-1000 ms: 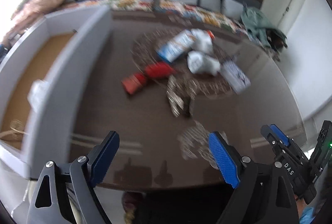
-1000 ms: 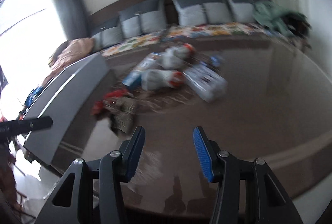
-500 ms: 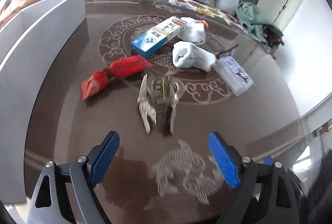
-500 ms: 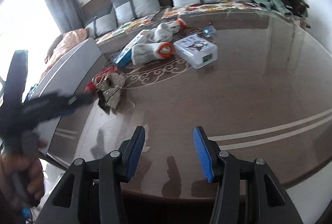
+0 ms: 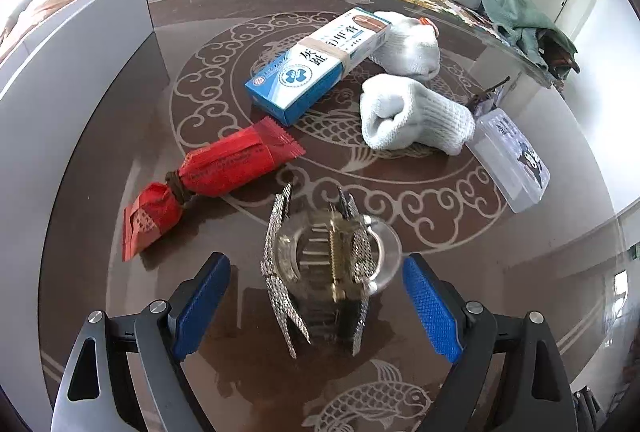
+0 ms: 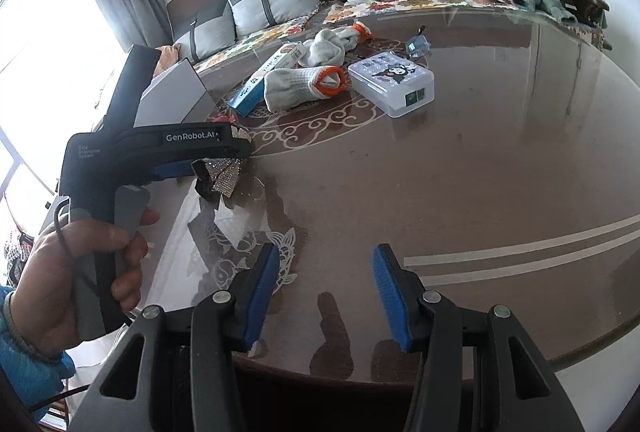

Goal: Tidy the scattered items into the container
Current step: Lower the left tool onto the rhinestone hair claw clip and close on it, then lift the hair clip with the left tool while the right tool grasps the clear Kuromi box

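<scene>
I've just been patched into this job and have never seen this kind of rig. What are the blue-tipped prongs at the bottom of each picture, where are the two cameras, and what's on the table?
There is no robot arm: a person holds a two-finger gripper in each hand, and each gripper carries a fisheye camera that looks forward along its blue fingers.

The left wrist view shows the left gripper, open, with a sparkly hair clip on the table between its fingers, not yet gripped. The right wrist view shows the right gripper, open with nothing between its fingers, and, from the side, the person's hand holding the left gripper.

On the brown table also lie a red snack packet, a blue-and-white box, two white socks, and a clear plastic case. The grey container stands at the table's left.
</scene>
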### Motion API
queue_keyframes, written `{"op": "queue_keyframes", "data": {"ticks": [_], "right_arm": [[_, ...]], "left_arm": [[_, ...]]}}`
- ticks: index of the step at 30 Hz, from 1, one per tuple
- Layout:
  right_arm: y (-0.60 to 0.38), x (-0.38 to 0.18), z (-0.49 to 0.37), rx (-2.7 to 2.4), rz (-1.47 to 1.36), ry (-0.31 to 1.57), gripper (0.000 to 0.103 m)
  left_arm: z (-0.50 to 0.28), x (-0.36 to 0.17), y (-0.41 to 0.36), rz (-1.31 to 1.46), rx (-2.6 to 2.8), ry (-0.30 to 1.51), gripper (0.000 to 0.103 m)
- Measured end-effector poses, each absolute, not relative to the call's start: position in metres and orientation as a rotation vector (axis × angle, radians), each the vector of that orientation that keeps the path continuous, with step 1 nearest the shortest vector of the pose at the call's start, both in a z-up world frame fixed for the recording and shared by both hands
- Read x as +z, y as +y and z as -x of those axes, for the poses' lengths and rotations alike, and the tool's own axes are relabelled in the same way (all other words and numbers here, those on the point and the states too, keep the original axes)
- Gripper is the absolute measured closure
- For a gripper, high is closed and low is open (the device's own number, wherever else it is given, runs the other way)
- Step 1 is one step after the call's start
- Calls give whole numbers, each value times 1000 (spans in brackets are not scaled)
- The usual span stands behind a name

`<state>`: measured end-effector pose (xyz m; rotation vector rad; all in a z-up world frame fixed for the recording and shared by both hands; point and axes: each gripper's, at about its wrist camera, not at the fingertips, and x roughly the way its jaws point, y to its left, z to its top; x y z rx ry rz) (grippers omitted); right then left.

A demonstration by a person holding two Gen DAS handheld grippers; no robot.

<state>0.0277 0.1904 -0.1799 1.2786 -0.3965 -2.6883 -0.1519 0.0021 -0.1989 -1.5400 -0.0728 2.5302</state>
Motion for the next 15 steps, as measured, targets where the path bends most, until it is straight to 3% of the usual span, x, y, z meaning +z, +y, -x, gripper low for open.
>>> {"op": "queue_keyframes", "data": {"ticks": [1, 2, 15], "right_arm": [[190, -181, -27, -2687, -1282, -396, 53], [190, -181, -27, -2687, -1284, -395, 53], [219, -177, -5, -2665, -1245, -515, 53]], "left_arm": [[152, -198, 2, 1532, 2529, -73, 39], [149, -198, 1, 1529, 2526, -76, 48], [107, -189, -10, 1518, 2491, -123, 48]]}}
